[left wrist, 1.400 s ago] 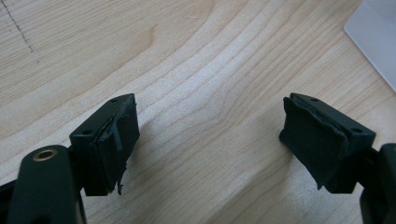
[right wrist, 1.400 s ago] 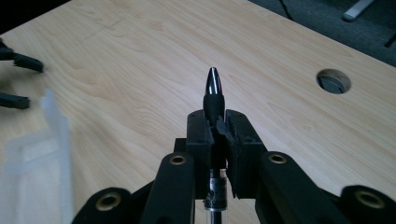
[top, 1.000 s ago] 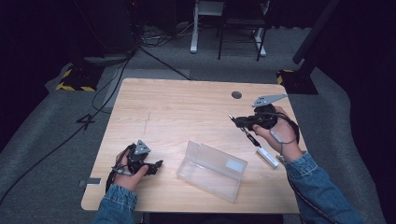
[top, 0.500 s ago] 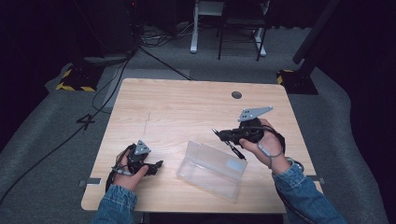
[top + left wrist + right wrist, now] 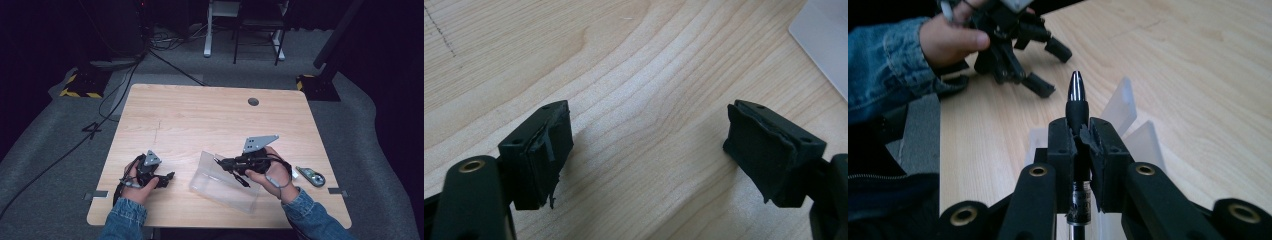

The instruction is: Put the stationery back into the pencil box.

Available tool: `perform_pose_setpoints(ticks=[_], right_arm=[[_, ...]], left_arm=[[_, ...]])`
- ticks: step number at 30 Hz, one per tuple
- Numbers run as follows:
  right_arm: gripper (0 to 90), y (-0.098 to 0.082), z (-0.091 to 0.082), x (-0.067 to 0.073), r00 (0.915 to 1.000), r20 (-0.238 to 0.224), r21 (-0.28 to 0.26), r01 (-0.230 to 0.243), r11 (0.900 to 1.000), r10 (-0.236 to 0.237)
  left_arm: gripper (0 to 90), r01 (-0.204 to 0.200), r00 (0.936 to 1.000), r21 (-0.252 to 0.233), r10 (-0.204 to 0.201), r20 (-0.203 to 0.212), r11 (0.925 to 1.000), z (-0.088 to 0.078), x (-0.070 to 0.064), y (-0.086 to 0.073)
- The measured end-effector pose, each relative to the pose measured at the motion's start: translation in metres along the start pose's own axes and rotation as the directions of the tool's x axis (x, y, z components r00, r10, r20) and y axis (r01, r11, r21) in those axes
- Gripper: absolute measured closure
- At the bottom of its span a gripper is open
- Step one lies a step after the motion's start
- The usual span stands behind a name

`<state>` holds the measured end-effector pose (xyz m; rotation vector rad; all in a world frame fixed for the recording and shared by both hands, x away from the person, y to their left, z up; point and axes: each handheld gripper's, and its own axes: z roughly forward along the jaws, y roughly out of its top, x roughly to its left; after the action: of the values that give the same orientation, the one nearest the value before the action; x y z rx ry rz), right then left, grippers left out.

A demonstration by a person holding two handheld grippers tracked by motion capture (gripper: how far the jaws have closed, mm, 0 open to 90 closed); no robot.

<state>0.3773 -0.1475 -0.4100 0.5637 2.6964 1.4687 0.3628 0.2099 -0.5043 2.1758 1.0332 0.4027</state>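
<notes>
A black pen with a silvery tip (image 5: 1076, 95) is clamped between the jaws of my right gripper (image 5: 1082, 131), pointing forward along them. From above, that right gripper (image 5: 227, 165) hovers over a clear plastic box (image 5: 220, 192) lying open near the table's front edge, and the pen (image 5: 242, 181) slants across the box. My left gripper (image 5: 167, 176) rests on the wood left of the box. Its jaws (image 5: 649, 145) stand apart with only bare table between them, and a corner of the clear box (image 5: 824, 40) is at the upper right.
A small grey oblong object (image 5: 310, 176) lies on the wooden table (image 5: 200, 115) to the right of the right hand. A round grommet hole (image 5: 253, 101) sits near the far edge. In the right gripper view the other hand and its gripper (image 5: 1013, 45) are beyond the box.
The right hand has carried the pen leftward and down, from the table's right side to over the clear box. The left hand has stayed put.
</notes>
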Motion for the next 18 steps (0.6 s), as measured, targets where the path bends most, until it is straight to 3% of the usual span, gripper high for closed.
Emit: perform_pose_setpoints(ticks=[11, 18], right_arm=[[80.9, -0.013, 0.016, 0.002, 0.9984, -0.005, 0.075, 0.057, 0.996, -0.057], [80.8, -0.022, 0.022, 0.004, 0.9976, -0.006, 0.123, 0.070, 0.990, -0.069]], left_arm=[[18.9, -0.001, 1.0000, 0.000, 0.001, 0.002, 1.0000, 0.000, 0.000, 0.000], [18.3, -0.005, 1.0000, 0.002, 0.005, 0.005, 1.0000, 0.000, 0.000, 0.000]])
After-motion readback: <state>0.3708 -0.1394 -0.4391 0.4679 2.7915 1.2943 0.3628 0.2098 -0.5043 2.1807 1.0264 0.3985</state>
